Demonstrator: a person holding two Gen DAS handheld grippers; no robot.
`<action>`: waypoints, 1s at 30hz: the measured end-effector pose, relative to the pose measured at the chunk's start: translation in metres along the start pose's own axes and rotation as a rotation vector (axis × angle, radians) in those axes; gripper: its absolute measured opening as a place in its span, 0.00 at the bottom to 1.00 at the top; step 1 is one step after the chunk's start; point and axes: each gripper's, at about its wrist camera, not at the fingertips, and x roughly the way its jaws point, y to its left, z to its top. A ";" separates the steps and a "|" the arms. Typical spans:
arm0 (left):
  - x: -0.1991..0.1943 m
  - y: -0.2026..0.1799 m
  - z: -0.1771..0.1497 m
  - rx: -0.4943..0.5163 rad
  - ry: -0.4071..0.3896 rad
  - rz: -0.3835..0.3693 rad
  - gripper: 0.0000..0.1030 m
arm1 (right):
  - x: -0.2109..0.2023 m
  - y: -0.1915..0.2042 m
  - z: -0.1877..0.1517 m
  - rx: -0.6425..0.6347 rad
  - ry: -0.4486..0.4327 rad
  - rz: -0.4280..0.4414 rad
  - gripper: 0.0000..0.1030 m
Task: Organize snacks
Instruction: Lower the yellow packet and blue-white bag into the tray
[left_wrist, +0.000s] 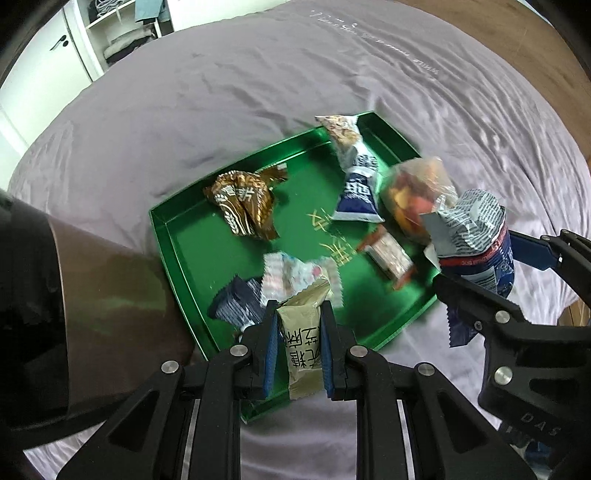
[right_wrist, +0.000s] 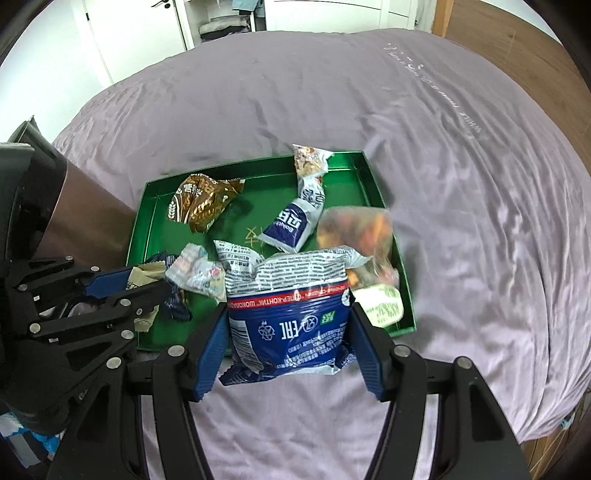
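A green tray (left_wrist: 207, 258) (right_wrist: 343, 184) lies on a purple bed sheet and holds several snack packs. Among them are a brown wrapper (left_wrist: 243, 206) (right_wrist: 201, 203), a blue-white packet (left_wrist: 356, 192) (right_wrist: 291, 225) and a pastel packet (left_wrist: 299, 275) (right_wrist: 195, 273). Over the tray's near edge, my left gripper (left_wrist: 299, 308) (right_wrist: 122, 291) is shut on an olive packet (left_wrist: 301, 347) (right_wrist: 144, 277) with printed characters. My right gripper (right_wrist: 289, 308) (left_wrist: 476, 295) grips a large blue and white bag (right_wrist: 288, 317) (left_wrist: 476, 240) by its sides, above the tray's near right part. Behind it a clear bag of orange snacks (left_wrist: 417, 192) (right_wrist: 354, 229) shows blurred.
The sheet (right_wrist: 461, 221) spreads wide on all sides of the tray. A glossy brown and black shape (left_wrist: 92, 295) (right_wrist: 85, 206) fills the left. White wardrobe shelves (left_wrist: 118, 37) stand at the far left. Wood (right_wrist: 498, 33) shows at the far right.
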 end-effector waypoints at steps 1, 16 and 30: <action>0.002 0.001 0.002 -0.004 -0.001 0.005 0.16 | 0.003 0.002 0.002 -0.007 -0.001 0.001 0.62; 0.019 0.014 0.010 -0.026 -0.001 0.026 0.16 | 0.022 0.008 0.011 -0.024 -0.003 0.011 0.62; 0.042 0.019 0.026 -0.056 0.007 0.077 0.17 | 0.044 0.006 0.035 -0.060 -0.007 -0.012 0.63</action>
